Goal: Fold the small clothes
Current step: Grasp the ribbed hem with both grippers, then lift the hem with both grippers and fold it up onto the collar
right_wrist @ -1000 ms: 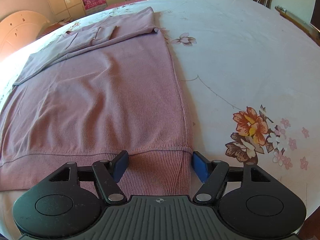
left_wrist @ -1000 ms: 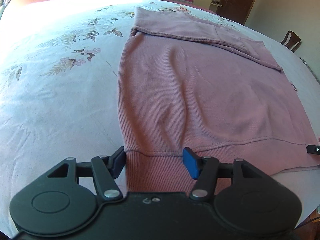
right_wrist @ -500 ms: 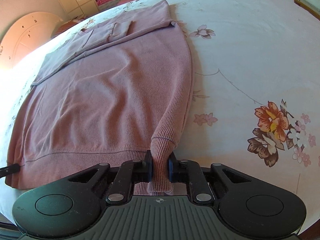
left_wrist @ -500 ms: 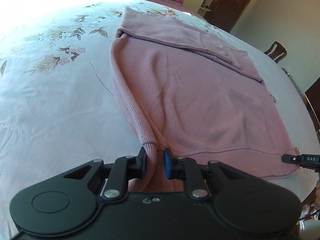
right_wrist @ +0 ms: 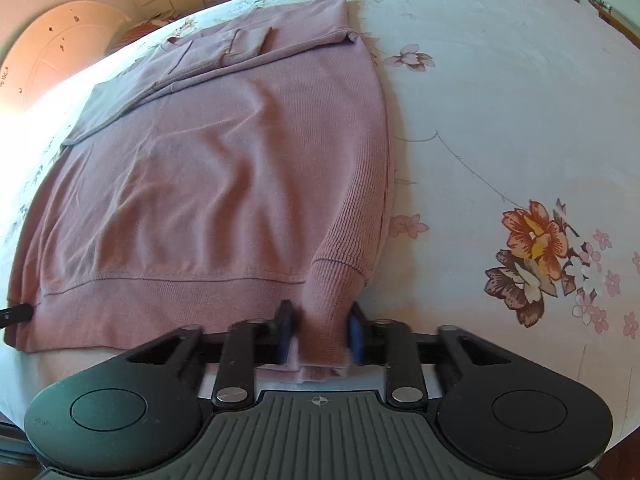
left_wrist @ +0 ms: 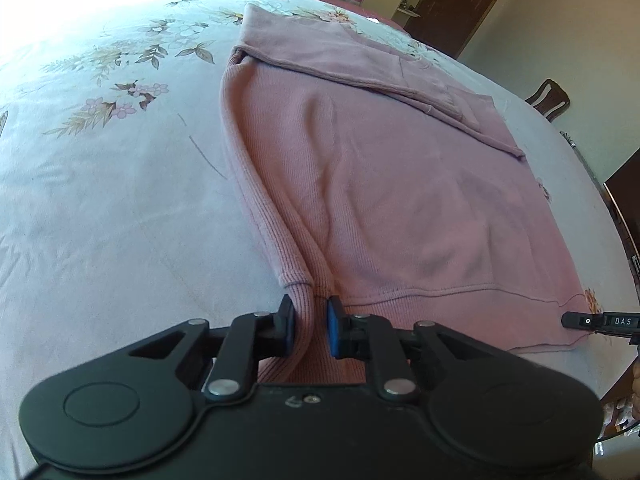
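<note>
A pink ribbed sweater (left_wrist: 400,184) lies flat on a floral bedsheet (left_wrist: 100,200), its sleeves folded across the far end. My left gripper (left_wrist: 310,326) is shut on the near left corner of the ribbed hem, which bunches up between the blue pads. In the right wrist view the same sweater (right_wrist: 208,184) spreads to the left, and my right gripper (right_wrist: 322,332) is shut on the near right hem corner, the fabric pinched into a raised ridge. The tip of the right gripper (left_wrist: 592,321) shows at the sweater's far corner in the left wrist view.
The bedsheet (right_wrist: 500,120) stretches wide on both sides of the sweater. A wooden chair (left_wrist: 550,98) stands beyond the bed at the right, a dark door (left_wrist: 472,0) and cupboards behind. A curved wooden headboard (right_wrist: 52,48) stands at the left in the right wrist view.
Both grippers went from open around the hem corners to shut on them. The sweater's side edges have pulled inward and lifted into ridges at each corner.
</note>
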Demonstrator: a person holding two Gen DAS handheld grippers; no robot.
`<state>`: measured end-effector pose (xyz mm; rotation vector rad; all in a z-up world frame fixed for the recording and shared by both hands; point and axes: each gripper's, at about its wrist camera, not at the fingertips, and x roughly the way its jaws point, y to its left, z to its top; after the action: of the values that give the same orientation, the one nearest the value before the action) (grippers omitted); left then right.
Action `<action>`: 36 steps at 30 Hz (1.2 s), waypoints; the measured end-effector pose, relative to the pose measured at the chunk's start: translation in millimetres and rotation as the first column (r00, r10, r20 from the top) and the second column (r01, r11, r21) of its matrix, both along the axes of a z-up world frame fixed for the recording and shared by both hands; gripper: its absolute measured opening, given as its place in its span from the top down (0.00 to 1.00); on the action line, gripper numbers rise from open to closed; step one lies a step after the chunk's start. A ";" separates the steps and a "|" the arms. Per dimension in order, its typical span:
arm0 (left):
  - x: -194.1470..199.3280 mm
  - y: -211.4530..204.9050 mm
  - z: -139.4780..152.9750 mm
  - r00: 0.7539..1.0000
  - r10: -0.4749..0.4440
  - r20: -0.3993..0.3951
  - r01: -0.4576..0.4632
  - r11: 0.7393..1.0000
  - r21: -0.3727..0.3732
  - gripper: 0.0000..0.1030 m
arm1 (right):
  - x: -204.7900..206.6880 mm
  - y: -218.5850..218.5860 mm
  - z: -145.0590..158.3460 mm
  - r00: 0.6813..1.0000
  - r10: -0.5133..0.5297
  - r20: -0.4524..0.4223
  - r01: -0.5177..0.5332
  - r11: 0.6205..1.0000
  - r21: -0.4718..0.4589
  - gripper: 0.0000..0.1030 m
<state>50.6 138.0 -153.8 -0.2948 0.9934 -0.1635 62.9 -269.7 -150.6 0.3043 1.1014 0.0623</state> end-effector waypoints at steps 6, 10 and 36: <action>16.5 3.5 32.6 0.995 0.013 0.096 -0.005 0.997 -0.078 0.86 | 19.5 -2.0 26.7 0.998 0.007 0.064 -0.015 0.992 0.127 0.88; 43.8 6.5 53.2 0.986 0.031 0.164 -0.014 0.994 -0.108 0.86 | 48.3 -10.5 56.3 0.988 -0.031 0.150 0.002 0.982 0.189 0.88; 315.8 15.5 28.9 0.966 0.200 0.166 -0.210 0.977 0.041 0.75 | 319.8 -69.0 12.1 0.948 -0.313 0.067 0.269 0.893 0.361 0.82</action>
<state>366.4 153.5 -124.9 -0.3243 0.8006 0.0301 382.7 -338.7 -138.5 0.7738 0.9077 0.0076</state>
